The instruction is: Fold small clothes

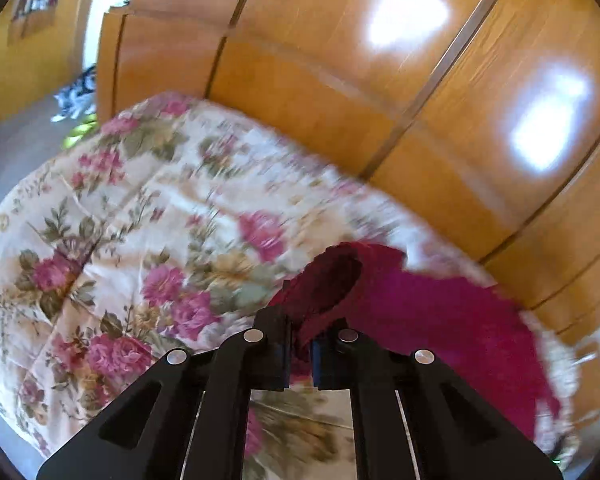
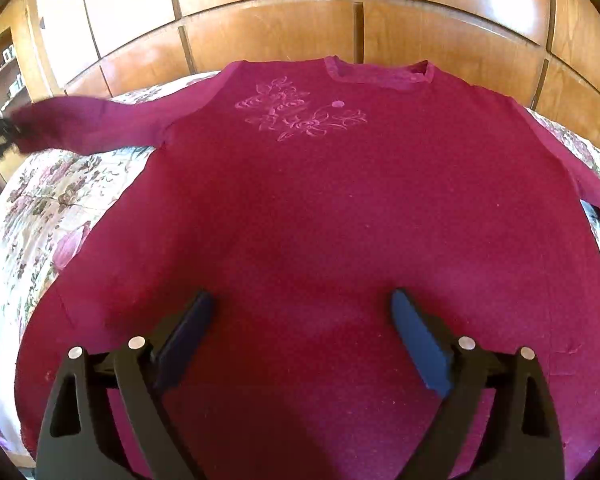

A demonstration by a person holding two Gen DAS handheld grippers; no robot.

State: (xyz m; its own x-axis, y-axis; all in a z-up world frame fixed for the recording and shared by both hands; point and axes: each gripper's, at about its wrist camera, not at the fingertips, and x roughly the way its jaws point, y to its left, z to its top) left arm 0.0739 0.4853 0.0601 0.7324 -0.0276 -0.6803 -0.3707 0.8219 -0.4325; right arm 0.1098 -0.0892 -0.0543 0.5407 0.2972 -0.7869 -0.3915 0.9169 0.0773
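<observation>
Magenta knit sweater [image 2: 320, 208] lies face up on the floral bedspread [image 2: 52, 200], neckline [image 2: 380, 74] toward the wooden wardrobe [image 2: 260, 20]. We have its left sleeve cuff [image 1: 328, 292] pinched in the left gripper [image 1: 300, 356], so the sleeve [image 2: 92, 124] runs sideways, parallel to the wardrobe. Our right gripper [image 2: 302, 304] hangs wide and empty over the hem end, farthest from the wardrobe; we judge the sleeve folds across the chest next.
</observation>
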